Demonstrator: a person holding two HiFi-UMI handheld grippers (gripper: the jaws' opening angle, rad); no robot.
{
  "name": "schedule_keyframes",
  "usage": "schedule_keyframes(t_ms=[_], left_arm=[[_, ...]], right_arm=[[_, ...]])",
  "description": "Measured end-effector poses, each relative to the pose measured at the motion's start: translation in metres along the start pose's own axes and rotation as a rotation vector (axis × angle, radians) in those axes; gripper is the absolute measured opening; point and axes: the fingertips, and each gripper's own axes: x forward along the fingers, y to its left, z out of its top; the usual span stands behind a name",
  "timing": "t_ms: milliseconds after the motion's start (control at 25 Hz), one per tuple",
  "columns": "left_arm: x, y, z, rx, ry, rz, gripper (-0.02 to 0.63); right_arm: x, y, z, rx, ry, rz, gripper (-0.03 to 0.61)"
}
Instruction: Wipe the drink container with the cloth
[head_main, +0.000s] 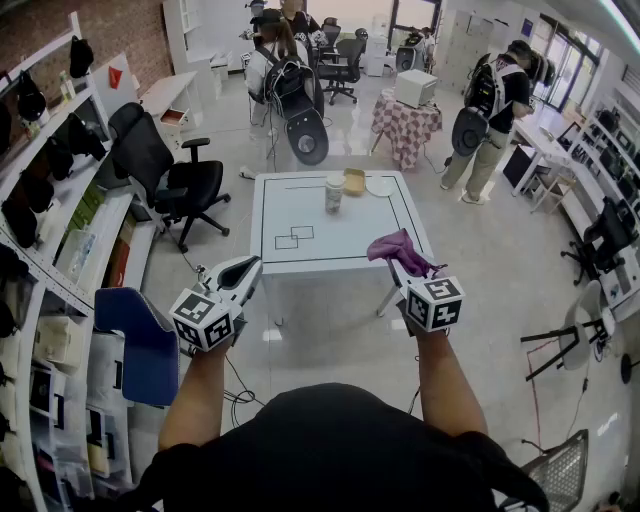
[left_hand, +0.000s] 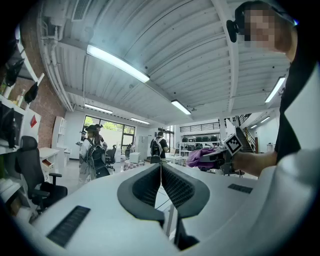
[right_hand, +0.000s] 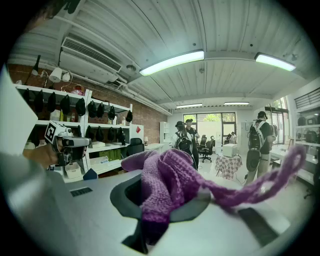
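The drink container (head_main: 334, 194), a pale cup with a lid, stands upright at the far middle of the white table (head_main: 300, 250). Both grippers hover off the table's near edge, well short of the cup. My right gripper (head_main: 408, 268) is shut on a purple knitted cloth (head_main: 396, 248). In the right gripper view the cloth (right_hand: 165, 187) bunches between the jaws and trails right, hiding the fingertips (right_hand: 131, 197). My left gripper (head_main: 250, 266) is shut and empty; its dark pads (left_hand: 145, 186) meet in the left gripper view. The left gripper view also shows the cloth (left_hand: 200, 156).
A tan bowl (head_main: 354, 181) and a white plate (head_main: 379, 186) sit beside the cup. Black office chairs (head_main: 175, 175) and shelving (head_main: 60, 230) stand left. A checkered table (head_main: 406, 124) and people with backpacks (head_main: 492, 110) are beyond the table.
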Motion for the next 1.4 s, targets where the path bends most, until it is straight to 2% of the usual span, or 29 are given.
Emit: schedule_keyframes(t_ms=[360,760,1080,1400], left_arm=[[-0.007,0.007,-0.004,0.002,0.006,-0.01,0.025],[-0.014,0.018,-0.005,0.009,0.001,-0.045,0.025],[0.011,0.029,-0.011,-0.004,0.017,-0.04,0.025],[0.068,0.045,-0.022,-0.002,0.046,-0.024,0.025]], right_arm=[[0.011,0.012,-0.011,0.011,0.039,0.017,0.077],[0.015,0.027,-0.015,0.0,0.073,-0.011,0.077],[0.03,0.006,-0.019,0.022,0.064,-0.015,0.077],[0.072,-0.046,-0.036,0.046,0.091,0.01,0.077]])
